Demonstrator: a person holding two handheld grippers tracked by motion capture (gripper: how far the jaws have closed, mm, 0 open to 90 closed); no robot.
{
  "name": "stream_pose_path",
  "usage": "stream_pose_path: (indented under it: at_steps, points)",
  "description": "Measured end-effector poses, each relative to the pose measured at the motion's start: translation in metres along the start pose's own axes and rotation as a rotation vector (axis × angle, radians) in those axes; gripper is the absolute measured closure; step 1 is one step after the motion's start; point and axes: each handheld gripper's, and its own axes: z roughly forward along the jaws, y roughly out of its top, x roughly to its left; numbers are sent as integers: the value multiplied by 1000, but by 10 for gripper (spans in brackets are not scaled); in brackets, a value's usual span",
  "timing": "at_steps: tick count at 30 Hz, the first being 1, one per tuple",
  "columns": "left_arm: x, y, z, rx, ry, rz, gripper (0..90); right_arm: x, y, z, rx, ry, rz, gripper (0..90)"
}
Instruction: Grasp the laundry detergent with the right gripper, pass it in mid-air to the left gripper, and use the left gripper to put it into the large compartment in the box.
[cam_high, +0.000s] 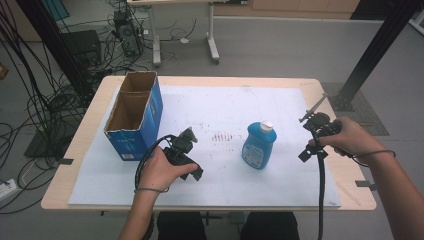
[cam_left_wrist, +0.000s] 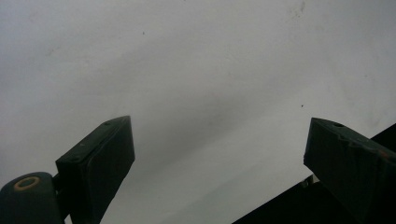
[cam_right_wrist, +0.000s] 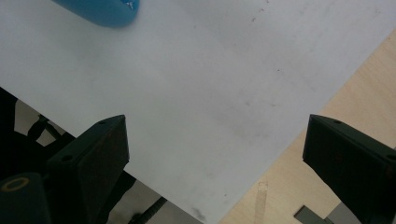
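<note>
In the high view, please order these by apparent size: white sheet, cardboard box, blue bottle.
1. white sheet, covering most of the tabletop.
2. cardboard box, open at the top.
3. blue bottle, clearly the smallest.
All three lie at similar distance from the camera, so the order seems reliable.

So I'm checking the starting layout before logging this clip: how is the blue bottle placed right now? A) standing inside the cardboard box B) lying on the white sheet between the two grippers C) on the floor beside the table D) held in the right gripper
B: the blue bottle lies on the white sheet, with the left gripper and right gripper on either side, both open and holding nothing.
</note>
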Motion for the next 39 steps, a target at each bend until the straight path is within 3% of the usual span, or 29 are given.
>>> stream_pose_path:
  at_steps: [25,39]
  points:
    - [-1,-4,7,10,-10,-6,91,23,-36,20,1,7,-25,69]
    - [-1,-6,7,5,-16,-7,91,32,-46,32,-5,7,-30,69]
